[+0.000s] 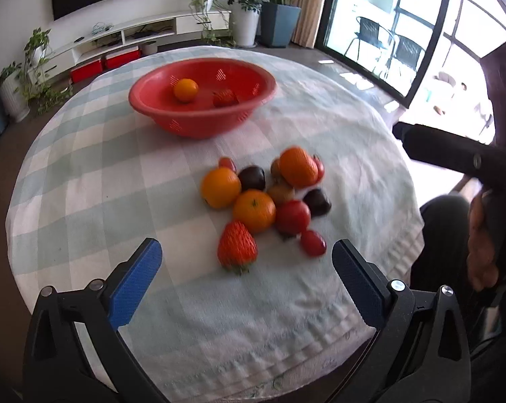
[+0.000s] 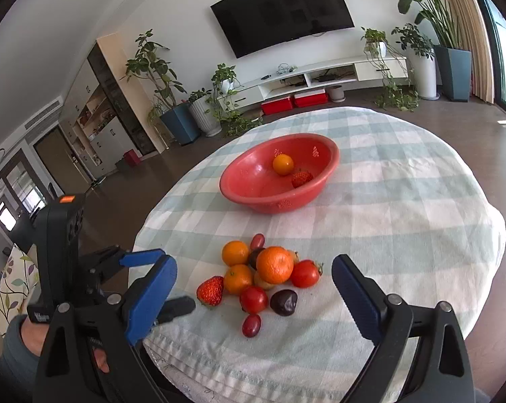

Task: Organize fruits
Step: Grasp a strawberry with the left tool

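Both my grippers hang spread wide and empty over the near edge of the table: the left gripper [image 1: 246,268] frames the strawberry [image 1: 236,248], and the right gripper [image 2: 254,288] frames the whole pile [image 2: 264,277] of loose fruit on the checked cloth [image 2: 404,221]. I judge the step in hand is picking the next piece. The strawberry and the small grape [image 2: 251,325] sit at the near fringe, just free of the oranges, so I would take one of those first, pads closing on its sides, not digging into the heap where a nudge could set the round fruit rolling. The cloth drops off close under my fingers, so anything knocked nearward could fall. Beyond the pile lies open cloth, a clear lane to the red bowl [image 2: 229,181] at the far side, which already holds an orange [image 2: 283,164] and a strawberry.
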The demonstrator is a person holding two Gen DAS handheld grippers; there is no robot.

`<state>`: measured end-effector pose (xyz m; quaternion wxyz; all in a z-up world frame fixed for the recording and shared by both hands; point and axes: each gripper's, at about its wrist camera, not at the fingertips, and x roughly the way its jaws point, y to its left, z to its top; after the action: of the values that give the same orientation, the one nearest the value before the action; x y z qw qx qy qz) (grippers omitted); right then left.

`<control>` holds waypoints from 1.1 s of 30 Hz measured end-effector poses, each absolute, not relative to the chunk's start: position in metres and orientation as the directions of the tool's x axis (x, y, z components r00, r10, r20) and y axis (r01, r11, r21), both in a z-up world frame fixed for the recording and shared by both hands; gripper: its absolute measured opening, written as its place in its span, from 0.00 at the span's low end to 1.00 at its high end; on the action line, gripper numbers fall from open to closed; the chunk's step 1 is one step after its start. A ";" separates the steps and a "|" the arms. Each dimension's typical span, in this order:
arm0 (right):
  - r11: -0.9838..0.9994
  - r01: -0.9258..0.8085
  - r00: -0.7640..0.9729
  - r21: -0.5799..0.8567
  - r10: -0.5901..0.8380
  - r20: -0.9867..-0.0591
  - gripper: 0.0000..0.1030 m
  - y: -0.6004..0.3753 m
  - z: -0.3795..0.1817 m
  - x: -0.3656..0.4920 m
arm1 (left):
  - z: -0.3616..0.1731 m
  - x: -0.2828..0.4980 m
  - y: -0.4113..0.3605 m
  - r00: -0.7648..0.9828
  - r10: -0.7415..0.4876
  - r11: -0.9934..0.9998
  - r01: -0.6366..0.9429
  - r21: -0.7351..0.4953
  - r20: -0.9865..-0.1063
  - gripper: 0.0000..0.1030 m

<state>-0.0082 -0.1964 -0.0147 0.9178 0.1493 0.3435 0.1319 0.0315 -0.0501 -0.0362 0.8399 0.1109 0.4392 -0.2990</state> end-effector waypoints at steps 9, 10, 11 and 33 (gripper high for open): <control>0.981 -0.057 0.720 0.183 0.168 -0.674 0.76 -0.189 -0.030 -0.016 | -0.050 0.039 -0.035 0.489 -0.335 0.860 0.508 -0.049 -0.805 0.98; 0.979 -0.059 0.716 0.197 0.179 -0.675 0.73 -0.191 -0.031 -0.015 | -0.051 0.041 -0.034 0.485 -0.331 0.860 0.509 -0.047 -0.810 0.97; 0.975 -0.060 0.710 0.213 0.192 -0.678 0.72 -0.194 -0.032 -0.014 | -0.052 0.046 -0.035 0.477 -0.330 0.857 0.513 -0.047 -0.815 0.96; 0.971 -0.114 0.684 0.209 0.229 -0.693 0.67 -0.186 -0.041 0.001 | -0.080 0.074 -0.055 0.352 -0.360 0.822 0.557 -0.116 -0.864 0.34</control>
<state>0.0011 -0.1857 -0.0411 0.9145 0.0745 0.3864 0.0936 0.0740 -0.0549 -0.0800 0.8160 0.0993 0.4953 -0.2809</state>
